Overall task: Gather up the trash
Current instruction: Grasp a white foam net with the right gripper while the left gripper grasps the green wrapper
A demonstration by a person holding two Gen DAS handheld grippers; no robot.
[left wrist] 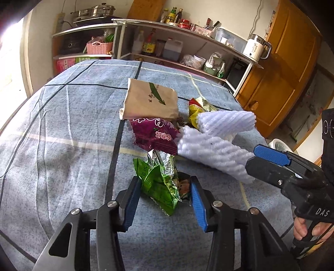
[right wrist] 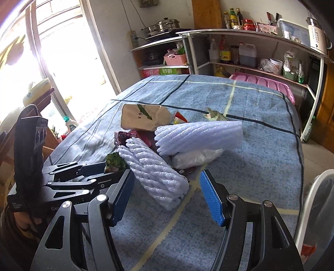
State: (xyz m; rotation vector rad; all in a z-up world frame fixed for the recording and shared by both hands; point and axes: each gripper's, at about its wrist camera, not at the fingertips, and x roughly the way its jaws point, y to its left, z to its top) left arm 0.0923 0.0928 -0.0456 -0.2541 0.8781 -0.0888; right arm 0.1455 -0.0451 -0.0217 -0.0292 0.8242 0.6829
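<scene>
Blue checked cloth (left wrist: 62, 129) is covering the whole table, trash is sitting in one pile near its middle. Shelving unit (left wrist: 187, 41) is standing behind the table, holding bottles, a pink basket (left wrist: 99, 47), a white kettle (left wrist: 256, 49) on top; steel pots (left wrist: 94, 12) are sitting on the left section. Wooden cabinet (left wrist: 281, 73) is standing to the right. White bin rim (right wrist: 313, 198) is showing at the table's right edge; contents can't be made out.

Brown paper bag (left wrist: 151, 100) is lying flat at the far end of the pile, long axis running left-right. Two white foam nets: the far foam net (right wrist: 198, 135) is lying crosswise on top of a clear plastic bag (right wrist: 196, 158); the near foam net (right wrist: 156, 177) is pointing its long axis toward the right gripper (right wrist: 167, 198), tilted, one end up on the pile. Purple wrapper (left wrist: 154, 135) is lying under the paper bag's edge, touching the near net. Yellow wrapper (left wrist: 198, 108) is sticking out behind the far net. Green wrapper (left wrist: 160, 181) is crumpled nearest the left side.

Left gripper (left wrist: 165, 193) is pinching the green wrapper, blue pads against both its sides. Right gripper's fingers are spread wide, near net's end lying between them, touching neither pad clearly.
</scene>
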